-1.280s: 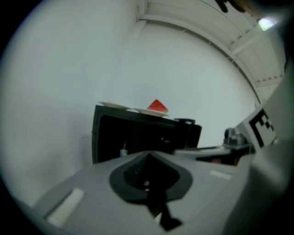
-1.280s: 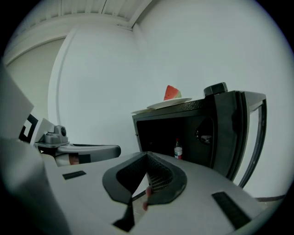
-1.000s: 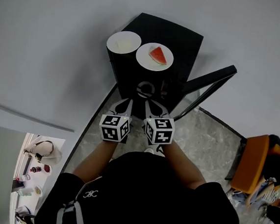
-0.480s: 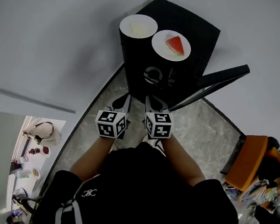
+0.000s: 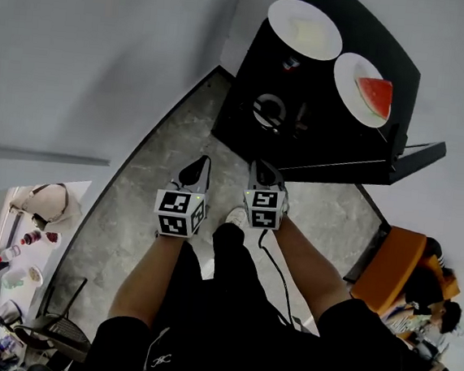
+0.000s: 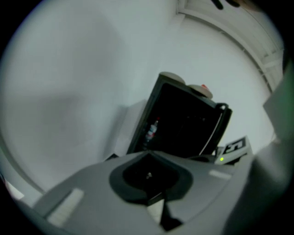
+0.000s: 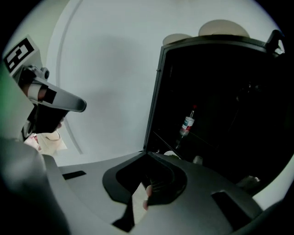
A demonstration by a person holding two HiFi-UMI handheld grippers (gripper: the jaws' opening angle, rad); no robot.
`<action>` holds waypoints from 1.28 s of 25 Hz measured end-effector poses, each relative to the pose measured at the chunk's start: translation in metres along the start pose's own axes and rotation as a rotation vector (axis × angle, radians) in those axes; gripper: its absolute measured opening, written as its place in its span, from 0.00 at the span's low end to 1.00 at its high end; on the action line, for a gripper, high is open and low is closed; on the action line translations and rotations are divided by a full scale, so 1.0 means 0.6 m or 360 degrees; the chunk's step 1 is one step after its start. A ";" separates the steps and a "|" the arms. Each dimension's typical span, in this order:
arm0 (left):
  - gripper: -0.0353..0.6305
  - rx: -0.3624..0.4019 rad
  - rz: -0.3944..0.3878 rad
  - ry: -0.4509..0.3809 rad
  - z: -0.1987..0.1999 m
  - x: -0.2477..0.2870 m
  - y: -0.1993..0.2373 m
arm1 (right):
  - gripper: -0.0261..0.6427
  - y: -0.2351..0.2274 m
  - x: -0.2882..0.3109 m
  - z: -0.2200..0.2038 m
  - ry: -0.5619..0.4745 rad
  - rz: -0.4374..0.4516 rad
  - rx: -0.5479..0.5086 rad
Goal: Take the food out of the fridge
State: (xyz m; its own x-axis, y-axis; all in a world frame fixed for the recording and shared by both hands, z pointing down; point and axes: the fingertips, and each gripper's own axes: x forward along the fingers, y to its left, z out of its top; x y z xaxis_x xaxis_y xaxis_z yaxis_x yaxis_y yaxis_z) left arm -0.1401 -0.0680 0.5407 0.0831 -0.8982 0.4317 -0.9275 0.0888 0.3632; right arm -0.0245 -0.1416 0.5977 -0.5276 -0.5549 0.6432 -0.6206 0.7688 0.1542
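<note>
Left hand-held gripper (image 5: pixel 197 169) and right hand-held gripper (image 5: pixel 264 174) were clenched, empty; boxy black fridge (image 5: pixel 342 142) stood open upper right, round white plates (image 5: pixel 283 13) atop.

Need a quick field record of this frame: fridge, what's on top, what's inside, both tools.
fridge: black fridge, door open
on top: white plate with watermelon slice; second plate, contents unclear
inside: bottle standing in the dark interior
left tool: shut, empty, short of the fridge
right tool: shut, empty, short of the fridge
</note>
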 end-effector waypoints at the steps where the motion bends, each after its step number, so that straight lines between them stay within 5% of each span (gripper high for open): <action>1: 0.05 -0.0007 -0.0005 0.0012 -0.014 0.010 0.018 | 0.03 0.001 0.024 -0.013 0.0025 -0.0030 -0.0029; 13: 0.05 -0.0046 -0.0173 0.0112 -0.187 0.138 0.097 | 0.04 -0.076 0.328 -0.141 0.0277 -0.0372 -0.0477; 20: 0.05 0.0051 -0.0318 0.0164 -0.259 0.183 0.092 | 0.22 -0.144 0.445 -0.201 0.0435 -0.0504 -0.0805; 26: 0.05 -0.0005 -0.0313 0.0191 -0.302 0.208 0.109 | 0.28 -0.154 0.507 -0.228 0.0563 -0.0447 -0.1012; 32: 0.05 -0.0038 -0.0306 0.0241 -0.333 0.215 0.106 | 0.29 -0.175 0.547 -0.239 0.0653 -0.0398 -0.1008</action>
State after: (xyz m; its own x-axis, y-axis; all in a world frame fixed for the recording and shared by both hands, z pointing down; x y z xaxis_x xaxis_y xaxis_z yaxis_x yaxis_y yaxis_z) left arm -0.1158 -0.0919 0.7845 0.3125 -0.8248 0.4711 -0.8805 -0.0654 0.4695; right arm -0.0494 -0.3588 0.9000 -0.0840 -0.6685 0.7390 -0.1797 0.7396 0.6486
